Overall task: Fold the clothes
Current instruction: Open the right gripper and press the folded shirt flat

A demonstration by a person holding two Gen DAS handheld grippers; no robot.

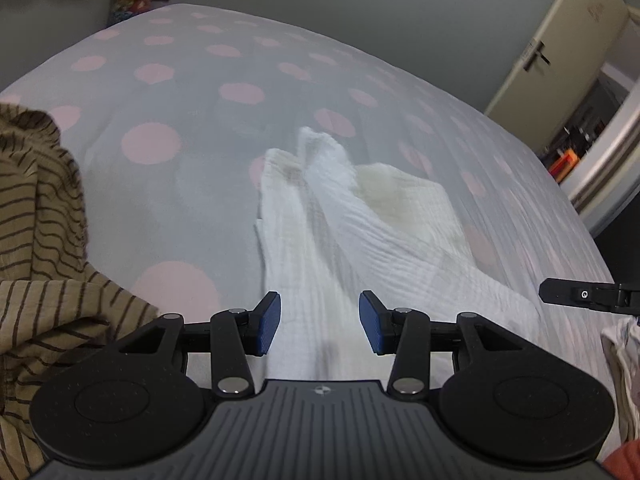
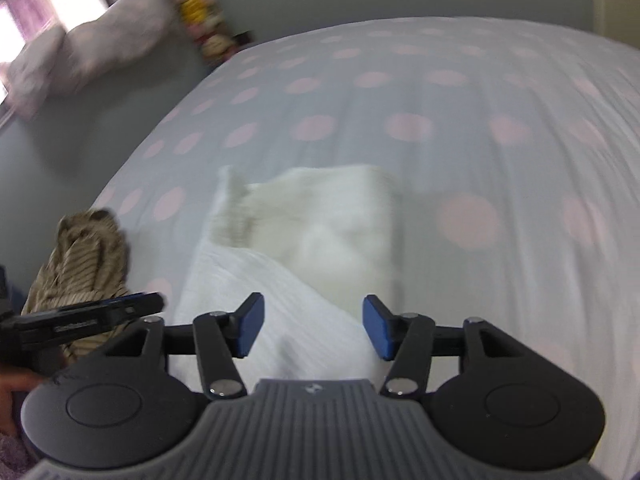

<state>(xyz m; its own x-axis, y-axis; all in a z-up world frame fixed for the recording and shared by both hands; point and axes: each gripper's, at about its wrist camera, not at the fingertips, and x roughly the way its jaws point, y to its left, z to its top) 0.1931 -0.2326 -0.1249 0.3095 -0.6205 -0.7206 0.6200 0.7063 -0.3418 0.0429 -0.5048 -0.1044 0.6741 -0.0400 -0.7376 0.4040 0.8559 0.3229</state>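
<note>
White garment (image 1: 360, 236) lies crumpled on the bed (image 1: 168, 184), on the dotted cover, its near end running toward both claws. Fabric crinkled, thin-looking; the far part bunched into peaks, with a yellowish patch on the right fold.

Left claw (image 1: 319, 326): jaws spread wide, nothing between the blue pads, the cloth just beyond and below them. Right claw (image 2: 313, 328): same, wide open and empty, poised over the garment's near edge. Right view is motion-blurred, so whether either pad touches the cloth I cannot say.

Striped brown garment (image 1: 44, 240) heaped to the left, apart from the white one; some paler cloth at the far right edge.

Step in hand, as I judge it: the start of a fold, before any grasp. Piece not yet spread flat. Next move probably calls for each claw to pinch a near corner or hem, single layer only, then pull apart to flatten before folding.
</note>
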